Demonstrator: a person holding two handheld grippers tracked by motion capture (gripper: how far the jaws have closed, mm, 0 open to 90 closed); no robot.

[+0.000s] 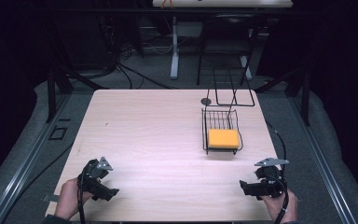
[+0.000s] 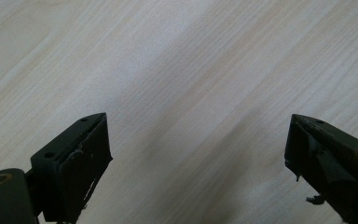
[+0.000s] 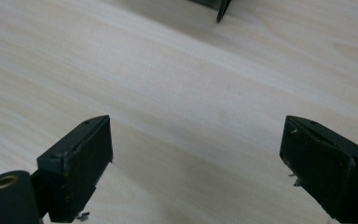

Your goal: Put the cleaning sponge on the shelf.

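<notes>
Left gripper [image 2: 196,140]: jaws spread wide, nothing between them, bare pale wood-grain table [image 1: 158,140] beneath. Right gripper [image 3: 196,140]: jaws likewise parted and empty.

Yellow rectangular sponge [image 1: 223,138]: lying in the black wire basket [image 1: 205,126], at about eleven o'clock from the right gripper [image 1: 251,187], well apart.

Risk: a low reach could snag a jaw on the basket's wire rim and drag it.

Hands: both low at the near edge; left gripper [image 1: 106,190] apparently angled inward.

Light falls evenly on the table [image 1: 158,140] while surroundings stay dark; gripper views look soft, with faint diagonal shadows.
</notes>
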